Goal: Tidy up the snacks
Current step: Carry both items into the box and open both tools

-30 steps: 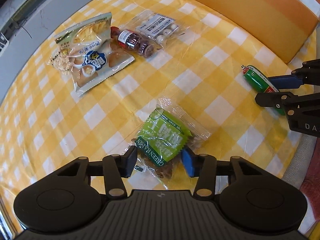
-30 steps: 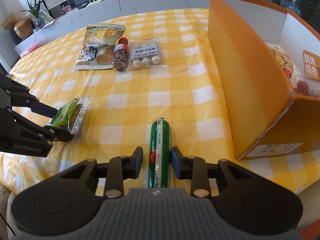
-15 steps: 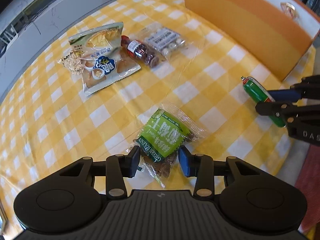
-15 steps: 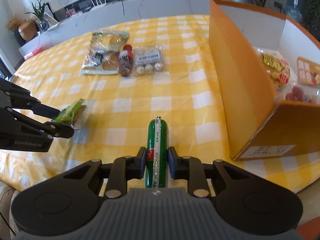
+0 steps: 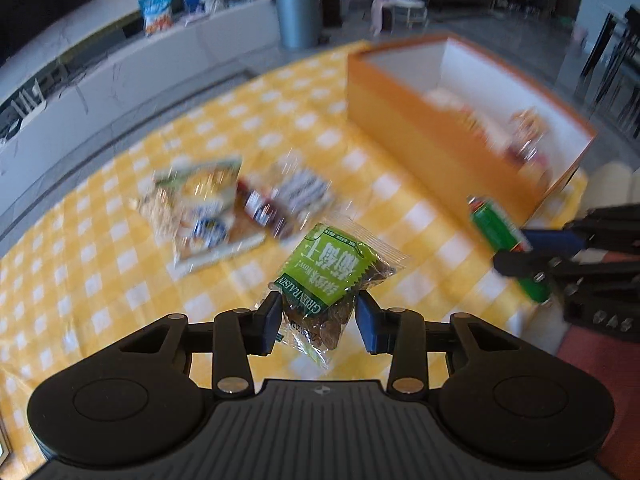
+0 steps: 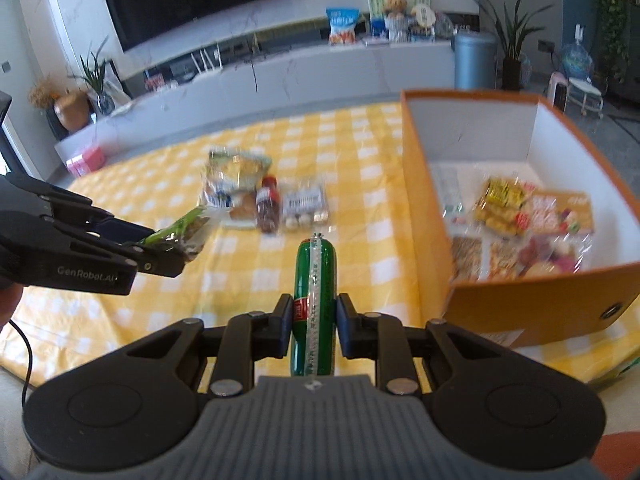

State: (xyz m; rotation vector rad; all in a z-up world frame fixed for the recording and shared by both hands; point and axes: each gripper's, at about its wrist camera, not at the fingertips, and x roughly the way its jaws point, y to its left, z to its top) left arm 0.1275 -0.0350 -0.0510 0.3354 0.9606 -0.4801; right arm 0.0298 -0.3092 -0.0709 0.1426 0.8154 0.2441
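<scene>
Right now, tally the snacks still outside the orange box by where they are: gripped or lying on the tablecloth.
Gripped: 2, the green raisin packet in the left hand-held gripper and the green sausage in the right hand-held gripper.
On the tablecloth: 3, the chip bag, red-capped bottle and clear candy pack.
Total: 5.
</scene>
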